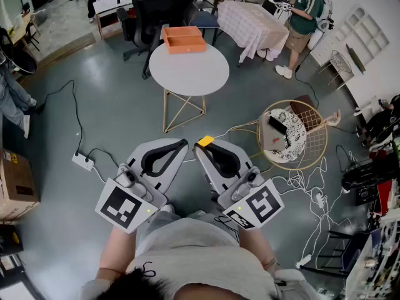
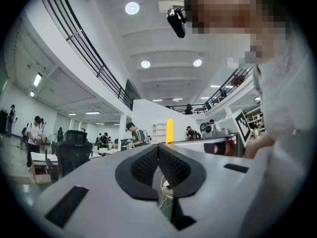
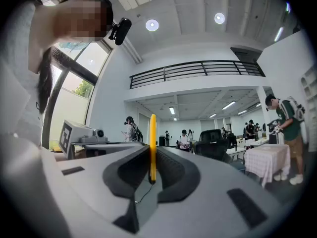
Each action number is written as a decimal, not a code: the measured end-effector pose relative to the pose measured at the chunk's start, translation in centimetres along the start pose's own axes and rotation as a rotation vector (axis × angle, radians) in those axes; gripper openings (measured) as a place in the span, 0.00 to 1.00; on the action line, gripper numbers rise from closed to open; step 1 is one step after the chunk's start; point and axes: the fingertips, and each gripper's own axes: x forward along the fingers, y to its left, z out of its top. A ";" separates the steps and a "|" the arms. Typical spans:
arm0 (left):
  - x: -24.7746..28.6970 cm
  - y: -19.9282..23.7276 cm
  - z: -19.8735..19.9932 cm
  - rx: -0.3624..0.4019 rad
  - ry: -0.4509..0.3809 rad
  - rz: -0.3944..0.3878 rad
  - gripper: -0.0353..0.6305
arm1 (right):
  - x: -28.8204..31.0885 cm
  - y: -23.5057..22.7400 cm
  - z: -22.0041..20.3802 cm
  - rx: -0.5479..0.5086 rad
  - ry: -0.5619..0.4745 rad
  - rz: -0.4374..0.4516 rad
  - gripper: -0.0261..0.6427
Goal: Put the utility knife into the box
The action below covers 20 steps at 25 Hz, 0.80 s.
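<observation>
Cardboard carton (image 1: 15, 186): far left edge, on the floor (image 1: 125, 111). Power strip (image 1: 82, 162): on the floor nearby. Left tongs (image 1: 182, 144): closed, empty, held low. Right tongs (image 1: 202, 147): just beside, clamped on the yellow utility knife (image 3: 152, 143), whose end stands past the tips. Round white bench (image 1: 190, 74): ahead, well apart, open floor between. Orange box (image 1: 167, 41): open-topped, at the bench's far edge. Wire side table (image 1: 315, 142): right, cables around it.

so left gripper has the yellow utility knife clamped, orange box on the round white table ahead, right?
Wrong gripper. The right gripper is shut on the utility knife, per the right gripper view; the left gripper is shut and empty. The orange box is on the round white table.
</observation>
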 end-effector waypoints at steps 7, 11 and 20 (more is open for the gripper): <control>-0.6 0.2 -0.1 0.014 -0.008 -0.014 0.07 | 0.4 0.7 0.0 -0.014 -0.007 -0.012 0.11; -0.5 0.2 -0.2 0.015 -0.009 -0.030 0.07 | 0.4 0.6 -0.2 -0.014 0.000 -0.031 0.11; 1.5 1.4 -1.7 -0.004 0.008 -0.008 0.07 | 0.4 -2.2 -1.2 0.023 0.008 -0.034 0.11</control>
